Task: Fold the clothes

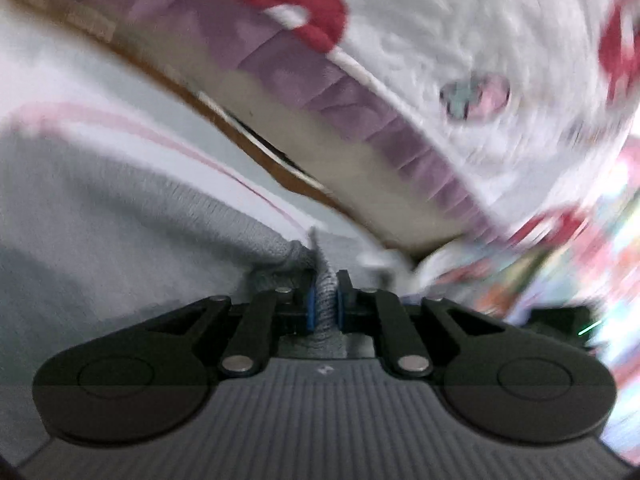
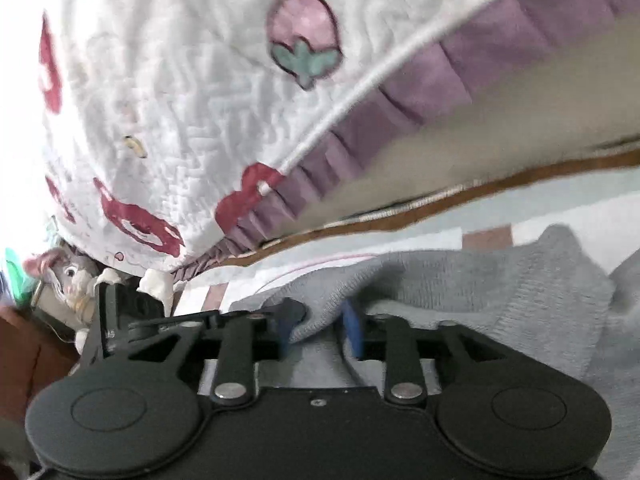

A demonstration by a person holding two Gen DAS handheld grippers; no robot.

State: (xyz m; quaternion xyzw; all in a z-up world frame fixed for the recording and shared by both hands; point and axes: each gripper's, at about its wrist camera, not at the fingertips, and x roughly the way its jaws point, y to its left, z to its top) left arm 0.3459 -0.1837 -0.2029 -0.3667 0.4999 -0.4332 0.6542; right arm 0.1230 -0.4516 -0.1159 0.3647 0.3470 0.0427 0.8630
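White quilt [image 2: 192,92], purple frill [image 2: 400,100]; plush toy [image 2: 70,276].

Both fisheye views are bright with soft, even daylight. The left wrist view is heavily motion-blurred: the white quilt [image 1: 460,40] smears into arcs, and the right edge dissolves into blown-out colour streaks. The right wrist view is sharper, though its purple ruffle [image 2: 400,112] is softened, and glare whitens the left edge. Straight lines bow strongly toward the corners, which darken
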